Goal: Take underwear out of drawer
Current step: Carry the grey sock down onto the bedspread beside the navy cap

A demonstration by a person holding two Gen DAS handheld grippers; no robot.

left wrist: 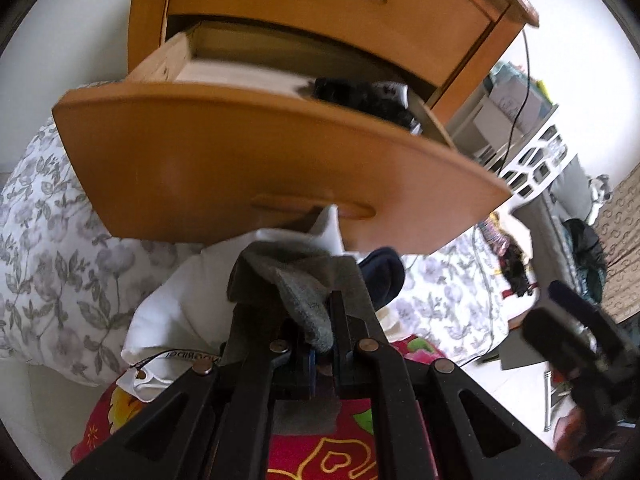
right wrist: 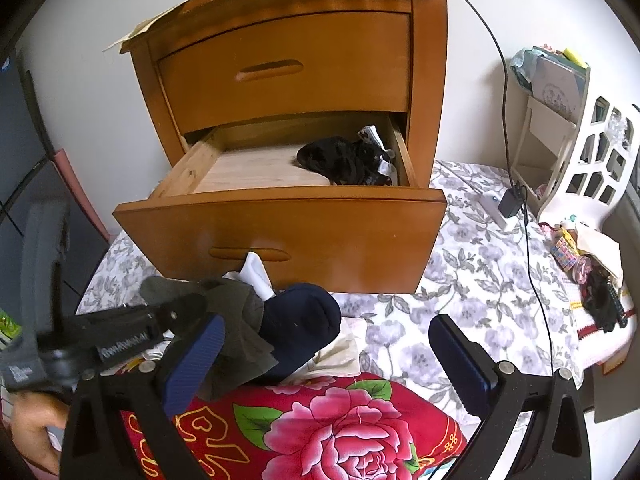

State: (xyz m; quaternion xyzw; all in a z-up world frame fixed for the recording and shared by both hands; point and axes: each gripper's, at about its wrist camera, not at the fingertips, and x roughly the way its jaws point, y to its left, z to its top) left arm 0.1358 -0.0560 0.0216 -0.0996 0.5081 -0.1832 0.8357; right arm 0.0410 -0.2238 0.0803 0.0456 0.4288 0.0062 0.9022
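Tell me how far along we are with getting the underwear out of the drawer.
Partly done. The lower drawer is open, and white and navy pieces already lie on the bed in front of it. In hand: the left gripper is shut on a grey garment. Left: black items remain in the drawer; the right gripper is open and empty.

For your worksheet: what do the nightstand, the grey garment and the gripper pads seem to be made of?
Nightstand: varnished wood, grain visible, chipped top edge.
Grey garment: soft knit, likely cotton; it drapes and folds.
Blue pads: probably ribbed rubber, matte with fine ridges.
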